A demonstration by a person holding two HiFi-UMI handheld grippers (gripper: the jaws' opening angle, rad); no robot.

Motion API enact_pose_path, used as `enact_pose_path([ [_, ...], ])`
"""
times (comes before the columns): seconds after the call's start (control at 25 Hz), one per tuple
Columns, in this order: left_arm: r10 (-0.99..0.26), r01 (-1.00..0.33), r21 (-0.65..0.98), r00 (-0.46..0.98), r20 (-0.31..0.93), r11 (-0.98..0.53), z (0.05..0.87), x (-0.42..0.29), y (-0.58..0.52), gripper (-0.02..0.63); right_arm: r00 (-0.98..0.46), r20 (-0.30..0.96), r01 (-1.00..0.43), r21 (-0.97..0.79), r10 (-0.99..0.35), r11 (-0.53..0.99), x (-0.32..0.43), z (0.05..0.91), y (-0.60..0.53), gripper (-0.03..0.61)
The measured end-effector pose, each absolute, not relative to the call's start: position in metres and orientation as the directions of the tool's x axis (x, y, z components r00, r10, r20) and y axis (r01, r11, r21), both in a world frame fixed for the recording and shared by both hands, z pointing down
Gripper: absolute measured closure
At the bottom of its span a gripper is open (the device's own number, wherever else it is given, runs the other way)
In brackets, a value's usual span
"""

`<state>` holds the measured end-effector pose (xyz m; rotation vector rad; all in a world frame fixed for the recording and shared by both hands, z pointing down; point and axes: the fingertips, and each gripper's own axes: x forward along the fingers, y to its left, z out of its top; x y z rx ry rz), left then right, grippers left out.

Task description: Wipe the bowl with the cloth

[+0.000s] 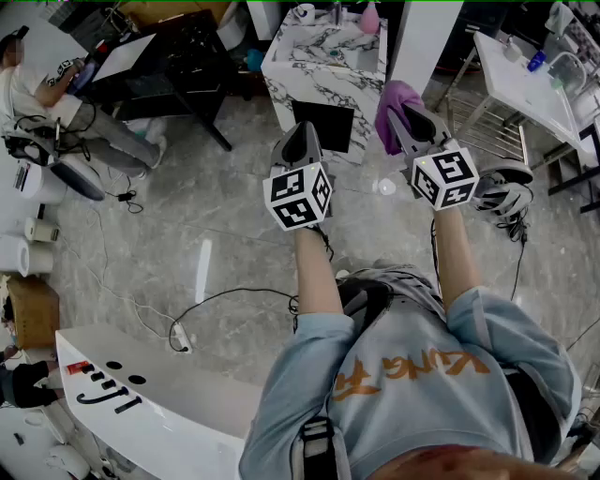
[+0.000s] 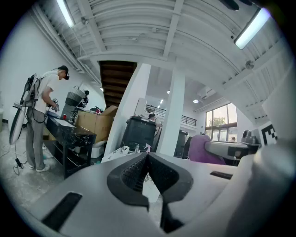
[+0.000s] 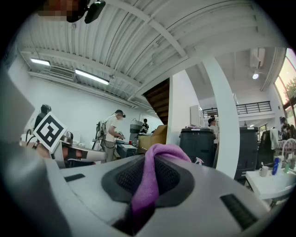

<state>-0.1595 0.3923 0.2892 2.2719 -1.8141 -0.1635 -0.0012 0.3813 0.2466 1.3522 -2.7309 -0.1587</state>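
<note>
My right gripper (image 1: pixel 405 116) is held up in the air, shut on a purple cloth (image 1: pixel 391 97). In the right gripper view the cloth (image 3: pixel 149 181) is pinched between the ridged pads and bulges over the tips of my right gripper (image 3: pixel 153 159). My left gripper (image 1: pixel 299 133) hovers beside it at the same height, shut with nothing between its pads; the left gripper view shows the pads of my left gripper (image 2: pixel 147 162) meeting. A small white vessel (image 1: pixel 303 13) stands on the marble table (image 1: pixel 323 70) ahead; I cannot tell whether it is the bowl.
A pink bottle (image 1: pixel 370 19) stands on the marble table. A white table (image 1: pixel 525 80) is at the right, a black desk (image 1: pixel 183 52) at the left with a seated person (image 1: pixel 37 89). A white counter (image 1: pixel 141 403) lies at the lower left. Cables (image 1: pixel 225 298) cross the floor.
</note>
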Motion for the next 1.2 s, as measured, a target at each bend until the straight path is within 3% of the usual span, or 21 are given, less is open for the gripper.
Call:
enact_pose_path([
  [0.88,-0.964,-0.929,0.270,0.265,0.004,-0.254,0.272,-0.173,0.374,0.592,-0.502,-0.019,-0.863,0.076,-0.865,0.499,0.020,0.217,0.351,0.503],
  [1.2,-0.945,-0.904,0.277,0.306,-0.113,-0.326,0.249,-0.185,0.358,0.592,-0.543,-0.062,-0.837,0.110,-0.837,0.535,-0.003,0.194,0.328,0.503],
])
